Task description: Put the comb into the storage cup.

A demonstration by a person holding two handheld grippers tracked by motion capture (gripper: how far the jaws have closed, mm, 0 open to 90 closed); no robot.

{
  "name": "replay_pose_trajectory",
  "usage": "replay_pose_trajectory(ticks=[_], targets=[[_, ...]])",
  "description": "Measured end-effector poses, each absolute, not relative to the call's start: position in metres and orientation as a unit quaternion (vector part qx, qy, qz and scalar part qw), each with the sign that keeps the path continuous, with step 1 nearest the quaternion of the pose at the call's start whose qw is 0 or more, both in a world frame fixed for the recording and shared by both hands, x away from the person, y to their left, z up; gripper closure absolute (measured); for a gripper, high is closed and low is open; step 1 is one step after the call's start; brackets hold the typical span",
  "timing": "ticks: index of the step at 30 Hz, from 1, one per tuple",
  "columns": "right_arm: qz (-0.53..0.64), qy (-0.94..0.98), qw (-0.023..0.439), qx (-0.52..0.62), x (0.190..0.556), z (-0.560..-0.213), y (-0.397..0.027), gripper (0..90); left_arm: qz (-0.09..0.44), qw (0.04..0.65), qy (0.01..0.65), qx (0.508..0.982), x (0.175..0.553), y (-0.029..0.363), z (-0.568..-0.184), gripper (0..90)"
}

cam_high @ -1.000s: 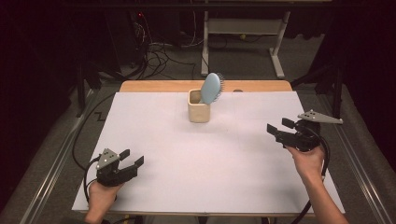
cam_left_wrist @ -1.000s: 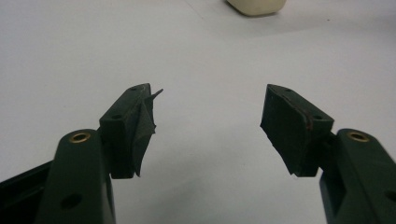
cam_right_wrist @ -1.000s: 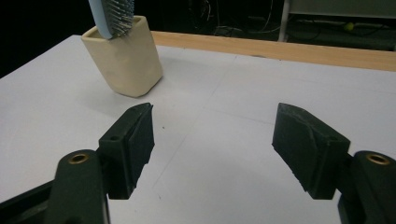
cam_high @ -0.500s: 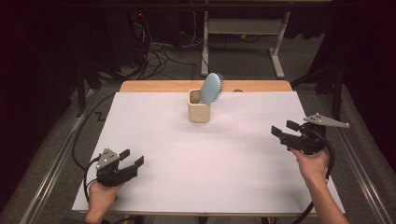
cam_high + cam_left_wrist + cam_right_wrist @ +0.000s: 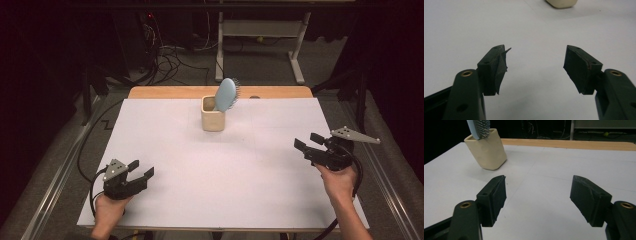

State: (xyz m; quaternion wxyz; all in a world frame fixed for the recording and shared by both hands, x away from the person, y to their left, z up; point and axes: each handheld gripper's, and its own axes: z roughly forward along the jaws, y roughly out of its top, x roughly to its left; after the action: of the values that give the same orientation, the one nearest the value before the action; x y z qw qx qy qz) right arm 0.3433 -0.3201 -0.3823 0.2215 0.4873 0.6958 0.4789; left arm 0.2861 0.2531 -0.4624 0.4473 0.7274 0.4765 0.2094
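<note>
hairbrush [image 5: 227, 94] stands head-up in the cream cup [image 5: 213, 114] (bristles facing away from the person), with the left gripper [image 5: 141, 170] well nearer and leftward of the cup, the right gripper [image 5: 309, 141] off rightward, both spread wide and empty.

A lab: white-covered table [image 5: 165, 150] walled by black curtains [image 5: 45, 60], loose cables [image 5: 170, 60] on the floor, metal bench frame [image 5: 260, 35] behind
</note>
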Motion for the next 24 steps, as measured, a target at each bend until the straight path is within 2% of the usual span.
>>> replay_pose_trajectory(ticks=[24], targets=[[0.488, 0.695, 0.228, 0.476, 0.326, -0.39, -0.319, 26.2, 0.21, 0.449, 0.475, 0.727, 0.285, 0.252, -0.462, 35.2]])
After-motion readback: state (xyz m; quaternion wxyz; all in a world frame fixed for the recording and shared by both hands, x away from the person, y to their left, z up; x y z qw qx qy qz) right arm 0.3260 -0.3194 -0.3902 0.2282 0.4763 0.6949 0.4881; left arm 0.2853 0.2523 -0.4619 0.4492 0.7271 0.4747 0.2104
